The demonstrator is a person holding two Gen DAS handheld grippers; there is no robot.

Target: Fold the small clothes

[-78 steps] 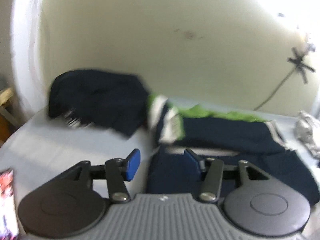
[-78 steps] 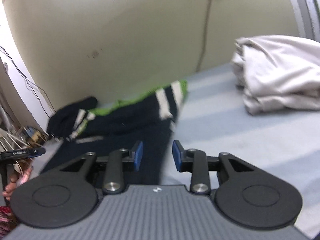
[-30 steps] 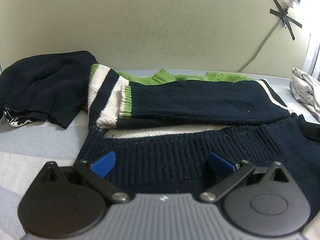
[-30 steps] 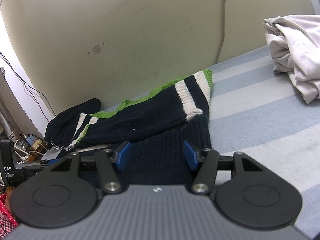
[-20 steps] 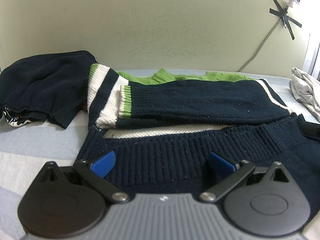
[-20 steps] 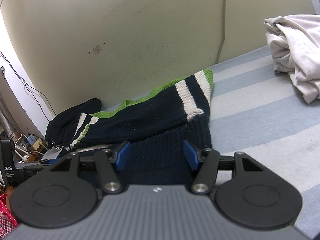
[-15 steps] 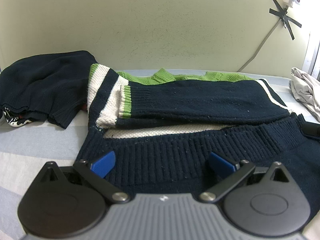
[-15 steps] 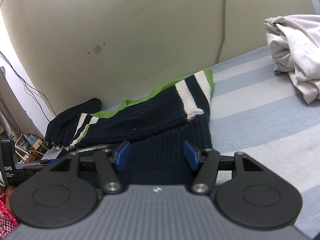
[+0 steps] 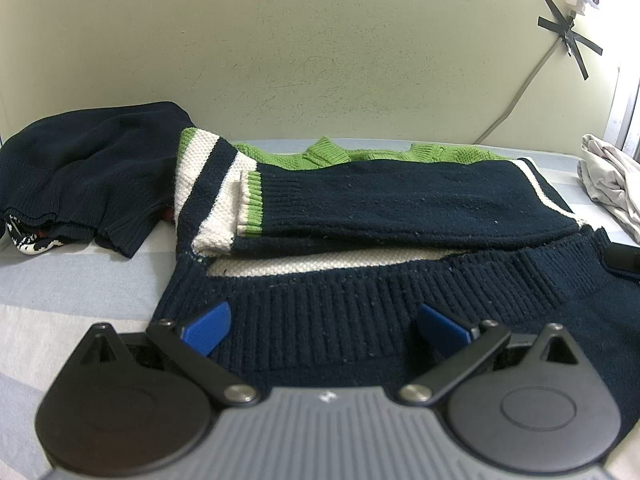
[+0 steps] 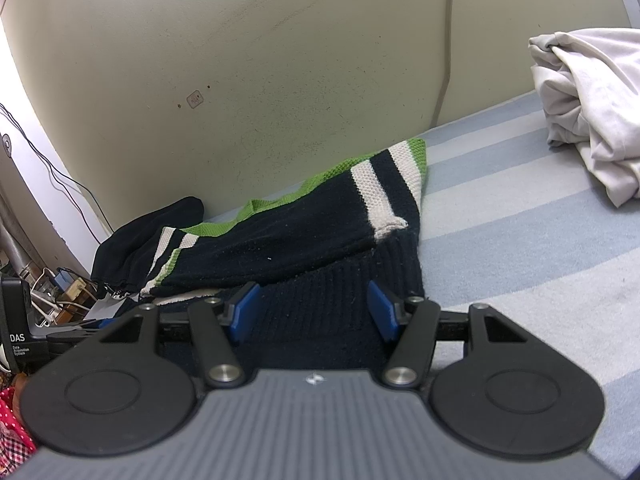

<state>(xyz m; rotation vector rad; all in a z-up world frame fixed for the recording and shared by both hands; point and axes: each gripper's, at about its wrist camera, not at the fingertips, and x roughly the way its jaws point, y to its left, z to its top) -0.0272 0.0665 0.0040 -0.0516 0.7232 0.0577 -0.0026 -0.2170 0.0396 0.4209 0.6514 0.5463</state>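
Hovering, both gripper jaws gape over the navy sweater point(image 9: 400, 208).

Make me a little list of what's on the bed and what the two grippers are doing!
surface: striped blue and white bed cover
main garment: navy sweater with green and white stripes, sleeves folded across its body
sweater hem: ribbed navy band, nearest both grippers
left gripper: open, low at the hem, no grip visible
right gripper: open, low at the hem's other end
other clothes: dark navy pile beside the sweater; crumpled white cloth further along the bed
behind: pale wall with a taped cable
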